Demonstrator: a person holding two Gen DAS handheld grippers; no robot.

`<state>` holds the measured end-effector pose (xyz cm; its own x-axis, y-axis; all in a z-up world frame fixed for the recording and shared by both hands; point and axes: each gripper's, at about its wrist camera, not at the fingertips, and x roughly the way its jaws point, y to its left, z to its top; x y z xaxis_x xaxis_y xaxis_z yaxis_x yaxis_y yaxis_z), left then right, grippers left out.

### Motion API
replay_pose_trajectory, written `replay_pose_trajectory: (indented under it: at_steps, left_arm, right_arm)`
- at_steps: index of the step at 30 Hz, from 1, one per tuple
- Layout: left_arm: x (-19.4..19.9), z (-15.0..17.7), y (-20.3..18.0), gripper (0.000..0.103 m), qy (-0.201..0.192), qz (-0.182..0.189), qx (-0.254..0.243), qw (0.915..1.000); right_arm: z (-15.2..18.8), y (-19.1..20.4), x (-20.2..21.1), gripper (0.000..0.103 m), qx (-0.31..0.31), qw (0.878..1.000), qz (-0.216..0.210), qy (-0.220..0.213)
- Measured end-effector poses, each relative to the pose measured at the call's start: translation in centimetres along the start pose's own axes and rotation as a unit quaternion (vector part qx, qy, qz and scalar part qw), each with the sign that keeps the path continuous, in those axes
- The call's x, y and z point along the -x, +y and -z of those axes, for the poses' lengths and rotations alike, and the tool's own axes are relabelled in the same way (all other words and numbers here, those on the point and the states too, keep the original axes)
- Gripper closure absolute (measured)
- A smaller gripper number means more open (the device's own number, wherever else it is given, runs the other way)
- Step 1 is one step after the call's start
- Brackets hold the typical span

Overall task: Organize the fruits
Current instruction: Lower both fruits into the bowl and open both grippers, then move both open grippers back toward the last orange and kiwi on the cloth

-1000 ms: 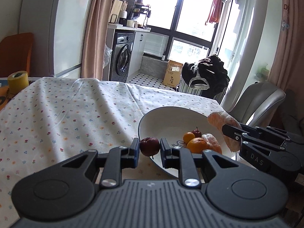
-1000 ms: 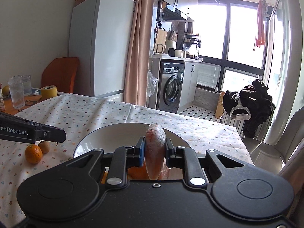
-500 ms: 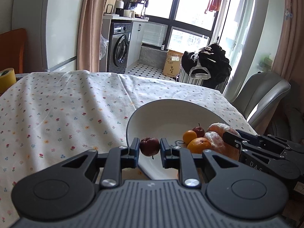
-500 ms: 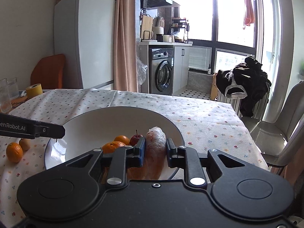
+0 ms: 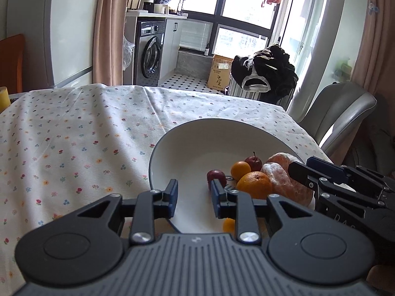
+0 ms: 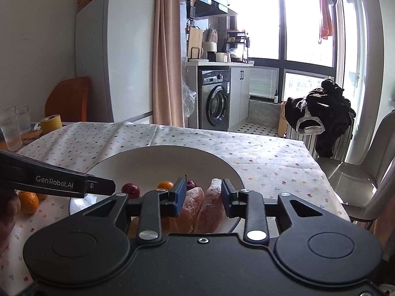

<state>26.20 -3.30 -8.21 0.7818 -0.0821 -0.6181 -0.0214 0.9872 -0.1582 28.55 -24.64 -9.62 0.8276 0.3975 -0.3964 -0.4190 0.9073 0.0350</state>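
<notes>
One white bowl point(image 5: 172, 148) on a bench point(image 5: 74, 135) under a flower-print cloth. In the bowl, seen from the left wrist view: two small red apples, one point(image 5: 216, 176) just ahead of the left gripper point(image 5: 193, 197) and one with its stem up point(image 5: 253, 162) farther back; two whole oranges, a smaller one point(image 5: 240, 170) and a larger one point(image 5: 254, 185), touching each other; two peeled citrus pieces point(image 5: 284, 180) pressed side by side against the larger orange. Below the left fingers, one more small orange shape point(image 5: 229, 224), possibly another fruit, too hidden to tell.

Left fingers spread wide, gripping nothing, poised over the near rim of the bowl with the nearer apple free beside the right-hand finger. Right gripper point(image 6: 203, 198) likewise spread wide, its fingers standing to either side of the two peeled pieces point(image 6: 202, 207), which lie in the bowl.

Outside the bowl on the cloth, at the left edge of the right wrist view: one orange point(image 6: 28, 202), with a second fruit partly hidden behind the left gripper's arm. Farther off at the bench's far left: two drinking glasses point(image 6: 11, 130) and one roll of yellow tape point(image 6: 50, 123).
</notes>
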Motion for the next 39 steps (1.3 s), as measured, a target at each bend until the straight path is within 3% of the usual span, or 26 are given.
replay_pose_trajectory:
  at_steps: [7,19,24,27,39]
  left_arm:
    - [2.3,0.2,0.8,0.057,-0.017,-0.018,0.007,0.9997]
    - [6.6,1.0,3.9,0.042,-0.046,-0.044,0.037,0.9973]
    - [7.9,1.6,5.3,0.032,-0.051,-0.051,0.05,0.9962]
    - [8.3,1.9,6.1,0.023,-0.045,-0.06,0.055,0.9956]
    - [10.3,3.5,8.1,0.016,-0.036,-0.07,0.069,0.9945]
  right_arm:
    - [-0.2,1.1,0.8,0.068,0.012,0.999,-0.028,-0.013]
    - [-0.8,3.6,1.7,0.065,0.036,0.998,-0.046,-0.006]
    - [-0.7,4.7,2.2,0.055,0.037,0.998,-0.051,0.001]
    - [-0.8,5.5,2.3,0.055,0.038,0.998,-0.057,0.008]
    - [-0.9,7.4,3.5,0.048,0.019,0.996,-0.078,0.041]
